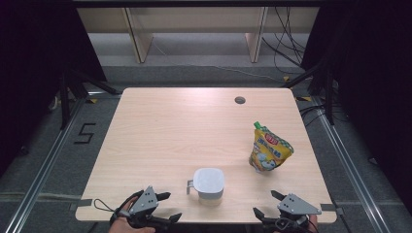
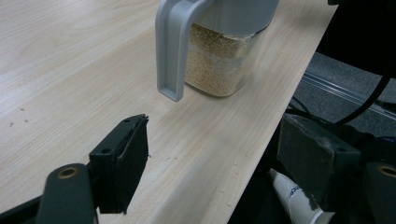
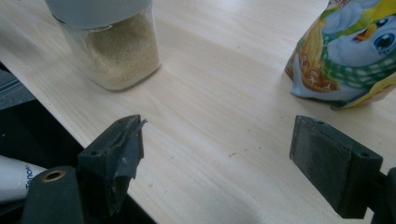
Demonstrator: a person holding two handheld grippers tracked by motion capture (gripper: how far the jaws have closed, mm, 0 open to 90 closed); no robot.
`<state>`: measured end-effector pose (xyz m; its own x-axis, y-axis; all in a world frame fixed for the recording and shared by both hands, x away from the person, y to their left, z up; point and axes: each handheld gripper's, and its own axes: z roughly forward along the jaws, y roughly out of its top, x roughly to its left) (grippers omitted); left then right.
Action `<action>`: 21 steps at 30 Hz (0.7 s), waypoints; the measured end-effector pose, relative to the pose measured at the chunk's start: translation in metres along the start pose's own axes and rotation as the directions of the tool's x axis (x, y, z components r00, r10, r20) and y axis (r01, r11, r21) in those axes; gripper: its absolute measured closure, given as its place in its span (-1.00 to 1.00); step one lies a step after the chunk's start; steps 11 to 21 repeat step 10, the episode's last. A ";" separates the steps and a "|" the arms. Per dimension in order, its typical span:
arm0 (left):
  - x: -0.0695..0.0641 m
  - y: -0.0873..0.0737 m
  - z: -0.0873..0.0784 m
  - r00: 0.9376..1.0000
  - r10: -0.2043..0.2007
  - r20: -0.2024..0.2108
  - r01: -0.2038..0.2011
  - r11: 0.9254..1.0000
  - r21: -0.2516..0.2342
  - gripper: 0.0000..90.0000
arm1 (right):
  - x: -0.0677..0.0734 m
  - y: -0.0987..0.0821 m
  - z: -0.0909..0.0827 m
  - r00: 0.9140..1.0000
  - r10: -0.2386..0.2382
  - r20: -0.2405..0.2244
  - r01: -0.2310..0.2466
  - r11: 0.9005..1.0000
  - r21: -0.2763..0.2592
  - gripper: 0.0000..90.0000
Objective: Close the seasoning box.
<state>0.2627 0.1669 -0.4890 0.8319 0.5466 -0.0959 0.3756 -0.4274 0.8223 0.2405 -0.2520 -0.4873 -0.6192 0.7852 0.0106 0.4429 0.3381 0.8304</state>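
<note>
A clear jar [image 1: 209, 184] with a grey lid and a grey handle stands near the table's front edge, part full of pale grains [image 2: 215, 60] [image 3: 122, 53]. A yellow spouted pouch [image 1: 268, 148] with a cartoon print [image 3: 348, 51] stands at the right. My left gripper [image 1: 167, 206] hovers open at the front edge, left of the jar, with nothing between its jaws [image 2: 215, 154]. My right gripper [image 1: 268, 204] is open too, at the front right, facing the gap between jar and pouch [image 3: 217, 154].
The wooden table [image 1: 184, 126] has a cable hole [image 1: 239, 100] at the back right. Black stands and cables sit on the floor around it. A white tube [image 2: 294, 196] lies below the table edge.
</note>
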 end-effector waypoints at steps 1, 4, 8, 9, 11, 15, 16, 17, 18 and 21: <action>0.000 0.000 0.000 1.000 0.000 0.000 0.000 1.000 0.000 -0.47 | 0.000 0.000 0.001 1.000 -0.009 0.001 0.009 1.000 0.001 -0.59; -0.001 0.000 0.000 1.000 -0.020 -0.003 0.020 0.999 -0.029 -0.47 | 0.000 -0.001 0.003 1.000 -0.001 -0.014 0.001 1.000 0.013 -0.59; -0.001 0.000 0.001 1.000 -0.029 0.002 0.029 0.999 -0.036 -0.47 | -0.001 -0.001 0.003 1.000 -0.014 0.000 0.014 1.000 0.018 -0.59; 0.000 0.001 0.001 1.000 -0.026 0.003 0.026 0.999 -0.028 -0.47 | -0.001 -0.001 0.003 1.000 -0.017 -0.004 0.017 1.000 0.021 -0.59; 0.001 0.001 0.001 1.000 -0.009 -0.003 0.009 1.000 -0.021 -0.47 | -0.001 -0.001 0.003 1.000 -0.016 -0.005 0.016 1.000 0.023 -0.59; 0.001 0.001 0.001 1.000 -0.009 -0.003 0.009 1.000 -0.021 -0.47 | -0.001 -0.001 0.003 1.000 -0.016 -0.005 0.016 1.000 0.023 -0.59; 0.001 0.001 0.001 1.000 -0.009 -0.003 0.009 1.000 -0.021 -0.47 | -0.001 -0.001 0.003 1.000 -0.016 -0.005 0.016 1.000 0.023 -0.59; 0.001 0.001 0.001 1.000 -0.009 -0.003 0.009 1.000 -0.021 -0.47 | -0.001 -0.001 0.003 1.000 -0.016 -0.005 0.016 1.000 0.023 -0.59; 0.001 0.001 0.001 1.000 -0.009 -0.003 0.009 1.000 -0.021 -0.47 | -0.001 -0.001 0.003 1.000 -0.016 -0.005 0.016 1.000 0.023 -0.59; 0.001 0.001 0.001 1.000 -0.009 -0.003 0.009 1.000 -0.021 -0.47 | -0.001 -0.001 0.003 1.000 -0.016 -0.005 0.016 1.000 0.023 -0.59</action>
